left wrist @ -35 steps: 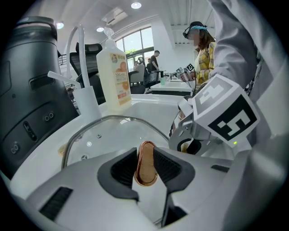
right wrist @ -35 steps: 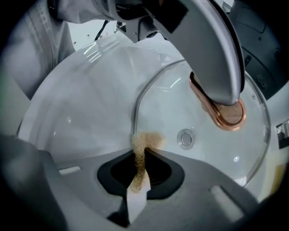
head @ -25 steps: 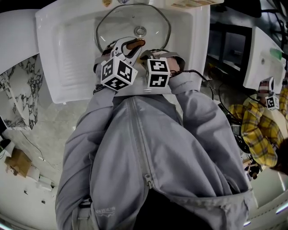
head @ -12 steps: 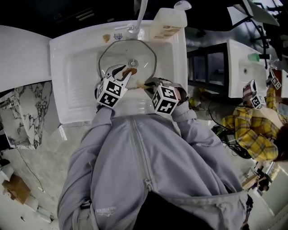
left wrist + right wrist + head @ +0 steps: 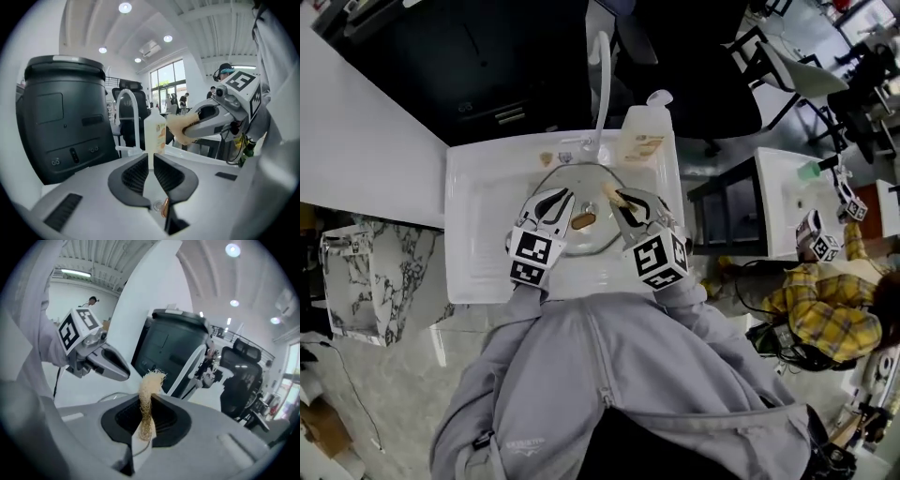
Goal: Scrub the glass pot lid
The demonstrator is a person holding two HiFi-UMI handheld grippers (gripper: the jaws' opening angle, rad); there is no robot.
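The glass pot lid (image 5: pixel 567 183) lies in the white sink (image 5: pixel 478 234), its brown knob (image 5: pixel 582 221) facing up. My left gripper (image 5: pixel 553 202) hangs above the lid's left part, clear of the knob. Its jaws have just been closing and stand a narrow slit apart with nothing between them (image 5: pixel 151 157). Through the slit the knob (image 5: pixel 165 207) shows below. My right gripper (image 5: pixel 623 206) is raised over the lid's right side, shut on a tan fibrous scrubber (image 5: pixel 149 390), which sticks up past its tips (image 5: pixel 149 401). Each gripper view shows the other gripper: the right one (image 5: pixel 187 129) and the left one (image 5: pixel 123 373).
A soap bottle (image 5: pixel 639 141) and a curved faucet (image 5: pixel 602 84) stand at the sink's back edge. A big dark bin (image 5: pixel 65 112) is behind them. A marbled stand (image 5: pixel 366 272) is left of the sink. At the right, another person in a yellow plaid shirt (image 5: pixel 825 319) works at a second sink (image 5: pixel 787 187).
Both grippers have risen out of the basin and the head view has pulled back. The left gripper let go of the brown knob; the lid now lies in the sink.
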